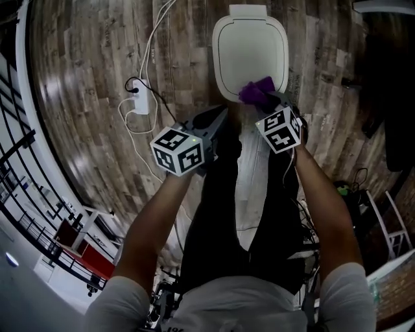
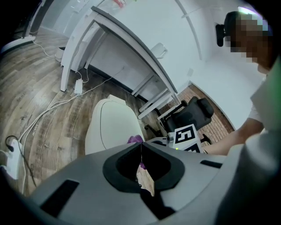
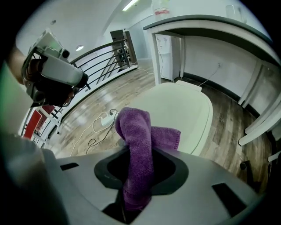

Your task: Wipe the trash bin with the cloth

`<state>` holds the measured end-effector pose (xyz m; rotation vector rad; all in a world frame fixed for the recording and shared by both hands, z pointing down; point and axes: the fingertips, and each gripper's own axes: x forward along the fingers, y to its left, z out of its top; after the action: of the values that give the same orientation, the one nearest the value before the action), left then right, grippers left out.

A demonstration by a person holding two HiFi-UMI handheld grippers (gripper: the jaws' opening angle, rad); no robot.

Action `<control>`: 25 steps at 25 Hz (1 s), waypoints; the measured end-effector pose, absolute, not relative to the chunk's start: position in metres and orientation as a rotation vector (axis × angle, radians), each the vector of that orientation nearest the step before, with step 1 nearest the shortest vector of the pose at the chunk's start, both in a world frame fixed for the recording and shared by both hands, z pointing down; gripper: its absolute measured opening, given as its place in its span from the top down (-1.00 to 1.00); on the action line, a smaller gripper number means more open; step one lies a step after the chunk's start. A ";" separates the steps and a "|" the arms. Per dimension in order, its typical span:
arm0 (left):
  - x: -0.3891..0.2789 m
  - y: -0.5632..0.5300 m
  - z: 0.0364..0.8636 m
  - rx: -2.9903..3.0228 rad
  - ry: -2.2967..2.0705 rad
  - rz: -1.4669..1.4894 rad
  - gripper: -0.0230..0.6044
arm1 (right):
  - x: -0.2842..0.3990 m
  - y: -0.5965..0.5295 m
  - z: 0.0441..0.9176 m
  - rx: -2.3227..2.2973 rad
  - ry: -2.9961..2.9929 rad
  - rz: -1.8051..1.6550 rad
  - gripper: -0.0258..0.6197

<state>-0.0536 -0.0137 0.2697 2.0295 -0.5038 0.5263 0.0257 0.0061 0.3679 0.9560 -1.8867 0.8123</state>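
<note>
Floor: wood-look planks (image 1: 84, 78) are being shown on every side of the trash bin.
Trash bin: a white trash bin (image 1: 248, 11) (image 2: 93, 134) is being viewed from above, standing upright on the floor with its rounded lid (image 1: 249, 48) (image 3: 184, 110) down.
Cloth: a purple cloth (image 1: 257, 91) (image 3: 138, 149) (image 2: 135, 139) is being held over the near right edge of the trash bin's lid; whether it is touching the lid cannot be told.
Right gripper: the right gripper (image 1: 271, 102) (image 3: 138, 178) is being clamped on the cloth, a folded roll of it being squeezed between the jaws, with the free end sticking out past the tips toward the trash bin.
Left gripper: the left gripper (image 1: 219, 118) (image 2: 141, 159) is being held just short of the trash bin's near edge, left of the cloth, its jaws being pressed together on each other.
Power strip: a white power strip (image 1: 140, 102) with cables (image 1: 152, 45) is being shown lying on the floor left of the trash bin, apart from it.
Counter: a white counter (image 2: 131, 39) (image 3: 206, 19) is being shown beyond the trash bin.
Chair: a black office chair (image 2: 189, 114) is being shown right of the trash bin in the left gripper view.
Railing: a black railing (image 1: 16, 168) (image 3: 101, 61) is being shown well to the left of the trash bin.
</note>
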 end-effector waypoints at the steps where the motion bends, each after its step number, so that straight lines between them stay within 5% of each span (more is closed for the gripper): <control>1: -0.048 -0.014 0.273 2.022 -0.512 0.532 0.91 | 0.031 0.005 0.368 0.955 -1.895 0.807 0.59; 13: 0.053 -0.003 0.277 2.028 -0.443 0.630 0.91 | 0.107 0.007 0.374 0.988 -1.926 0.851 0.59; 25: 0.073 -0.018 0.286 2.004 -0.509 0.578 0.91 | 0.227 -0.034 0.393 1.125 -1.721 0.853 0.59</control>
<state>0.0726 -0.0181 0.2863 2.0041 -0.5088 0.5777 0.2267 -0.0341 0.3935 1.1245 -1.7211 0.8527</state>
